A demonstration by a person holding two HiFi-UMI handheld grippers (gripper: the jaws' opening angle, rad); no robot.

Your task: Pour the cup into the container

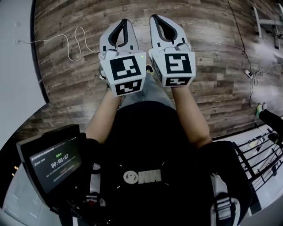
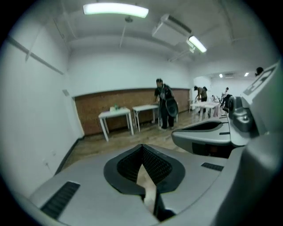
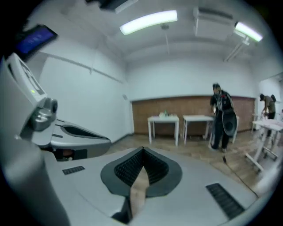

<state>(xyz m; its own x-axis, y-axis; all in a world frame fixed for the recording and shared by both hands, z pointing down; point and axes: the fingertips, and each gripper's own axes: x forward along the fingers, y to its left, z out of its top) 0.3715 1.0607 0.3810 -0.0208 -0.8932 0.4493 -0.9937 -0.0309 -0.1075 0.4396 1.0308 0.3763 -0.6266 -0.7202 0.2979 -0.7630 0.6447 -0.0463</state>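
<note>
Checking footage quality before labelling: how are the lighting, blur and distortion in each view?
Head view: sharp, evenly lit, floor planks bowed by the wide lens. Left gripper view: strong fisheye, dark corners, ceiling light blown out. Right gripper view: same fisheye, light strip glaring, edges soft.

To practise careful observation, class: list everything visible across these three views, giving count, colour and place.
Floor: one, brown wood planks, beneath the grippers.
Cable: one, white, looped on floor, upper left.
Screen: one, black, lower left.
Wire rack: one, dark, lower right.
Tables: two, white, against the brown wall.
Standing person: one, dark clothes, beside the tables.
Ceiling lights: two, white, overhead.
Left gripper: one, grey, shut, empty.
Right gripper: one, grey, shut, empty, beside the left.
Forearms: two, behind the grippers.
</note>
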